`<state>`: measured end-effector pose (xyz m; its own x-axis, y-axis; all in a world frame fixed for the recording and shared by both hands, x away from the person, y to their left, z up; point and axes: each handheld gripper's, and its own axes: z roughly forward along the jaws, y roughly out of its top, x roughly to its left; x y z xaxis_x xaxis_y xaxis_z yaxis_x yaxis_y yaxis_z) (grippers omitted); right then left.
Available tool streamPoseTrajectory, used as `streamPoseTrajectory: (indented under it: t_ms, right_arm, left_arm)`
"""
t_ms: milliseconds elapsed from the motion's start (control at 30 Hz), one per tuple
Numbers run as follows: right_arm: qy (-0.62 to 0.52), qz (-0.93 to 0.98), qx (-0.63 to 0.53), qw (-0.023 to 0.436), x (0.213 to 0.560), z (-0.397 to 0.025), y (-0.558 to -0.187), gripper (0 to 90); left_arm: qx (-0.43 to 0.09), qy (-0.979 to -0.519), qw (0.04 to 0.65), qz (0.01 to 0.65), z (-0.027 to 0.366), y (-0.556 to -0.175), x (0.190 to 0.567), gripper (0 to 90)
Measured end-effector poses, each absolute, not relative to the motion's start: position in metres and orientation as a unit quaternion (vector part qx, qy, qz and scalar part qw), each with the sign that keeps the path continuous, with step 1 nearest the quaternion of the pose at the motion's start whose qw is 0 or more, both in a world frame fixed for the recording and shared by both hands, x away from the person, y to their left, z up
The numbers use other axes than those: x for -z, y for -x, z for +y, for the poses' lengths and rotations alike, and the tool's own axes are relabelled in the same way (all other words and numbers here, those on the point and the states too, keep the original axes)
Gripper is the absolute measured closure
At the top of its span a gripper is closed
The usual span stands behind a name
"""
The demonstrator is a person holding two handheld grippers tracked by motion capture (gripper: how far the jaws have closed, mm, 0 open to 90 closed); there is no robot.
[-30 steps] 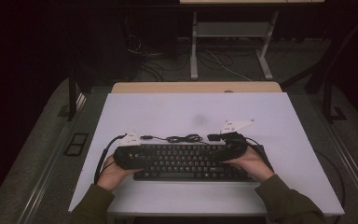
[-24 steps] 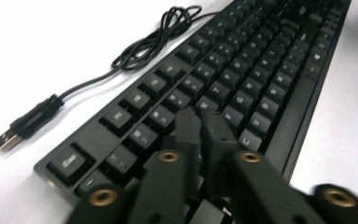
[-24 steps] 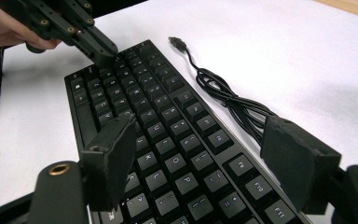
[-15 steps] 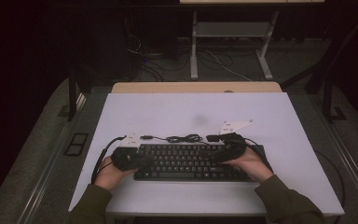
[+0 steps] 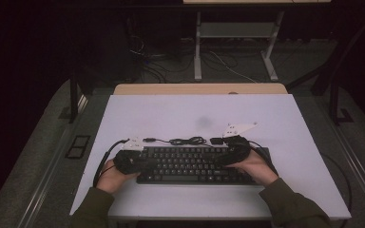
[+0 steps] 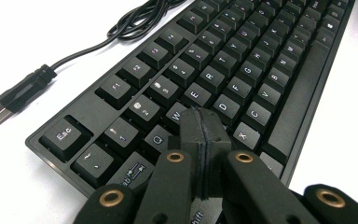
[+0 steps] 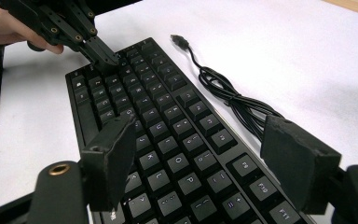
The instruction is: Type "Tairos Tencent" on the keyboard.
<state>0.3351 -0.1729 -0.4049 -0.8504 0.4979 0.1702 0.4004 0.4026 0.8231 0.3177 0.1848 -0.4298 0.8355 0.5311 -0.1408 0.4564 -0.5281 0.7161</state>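
Nearest the person: two olive sleeves, two hands, each w/ one gripper, both over the flat black plastic keyboard (image 5: 195,165), which lies along the near edge of the white worktop (image 5: 171,114), long side facing the person.

Left gripper (image 6: 205,122): fingers pressed together, nothing between them, tip down on the key rows at the keyboard's left end, around W/S/A. Closed like that they make one narrow point – prob. so it can press a single key w/o catching neighbours. In the right gripper view the same closed tip sits on the far end's keys.

Right gripper (image 7: 205,161): fingers spread wide, empty, hovering over the keyboard's right end, one finger over the keys, the other out past the back edge over the worktop. Looks like it's either about to straddle the board or just waiting; can't tell which.

Just behind the keyboard: its thin black cable (image 5: 186,140), loosely bunched, w/ USB plug (image 6: 16,97) lying free on the worktop – unplugged, so the key pressing is prob. just practice.

Farther off: light wood table edge beyond the worktop, then a white-framed desk and floor cables in the dark.

Count: 1 keyboard, 1 cable, 1 plug, 2 grippers.
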Motion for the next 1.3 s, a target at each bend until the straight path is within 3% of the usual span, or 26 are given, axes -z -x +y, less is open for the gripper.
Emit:
streamPoseTrajectory:
  t_ms: [1033, 1233, 1300]
  right_arm:
    - [-0.267, 0.836, -0.476, 0.054, 0.405, -0.173, -0.335, 26.2]
    - [-0.268, 0.837, -0.474, 0.051, 0.405, -0.173, -0.335, 26.2]
    - [-0.269, 0.837, -0.475, 0.051, 0.405, -0.172, -0.335, 26.2]
  left_arm:
    - [-0.054, -0.860, 0.416, 0.291, 0.185, -0.317, 0.422, 88.9]
    - [-0.064, -0.859, 0.418, 0.288, 0.181, -0.315, 0.420, 77.6]
    - [-0.067, -0.855, 0.423, 0.292, 0.180, -0.315, 0.419, 69.9]
